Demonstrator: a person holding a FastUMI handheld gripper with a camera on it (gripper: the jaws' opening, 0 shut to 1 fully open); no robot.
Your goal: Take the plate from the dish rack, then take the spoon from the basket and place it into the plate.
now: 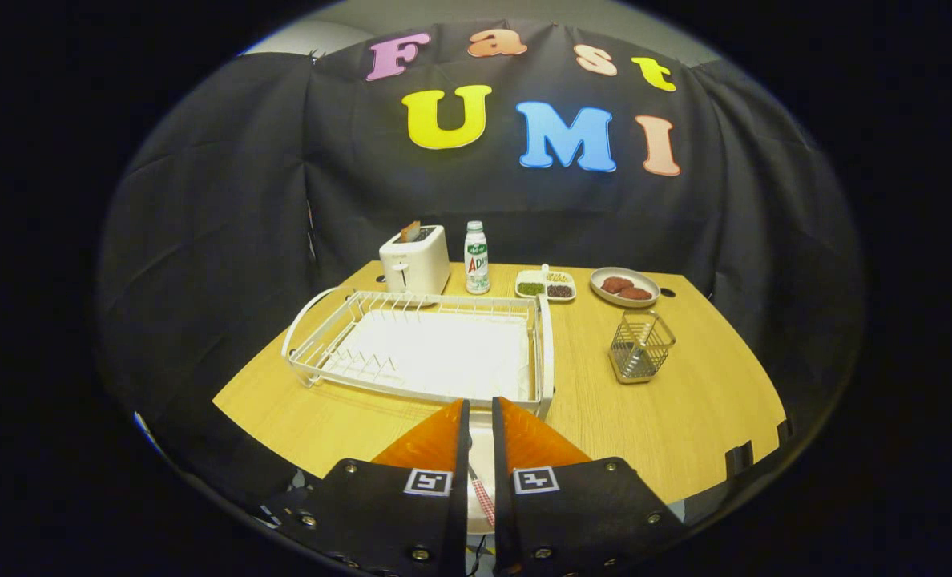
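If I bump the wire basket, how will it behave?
The wire basket looks empty and mostly open mesh, so probably light and quick to slide on the smooth table. It stands taller than its base is wide, so a high push may tip it. The gripper, fingers nearly together, sits well short of it.

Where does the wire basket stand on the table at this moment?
In the gripper view, the wire basket stands on the table right of the dish rack, in front of the plate of brown patties, beyond the hand-held gripper.
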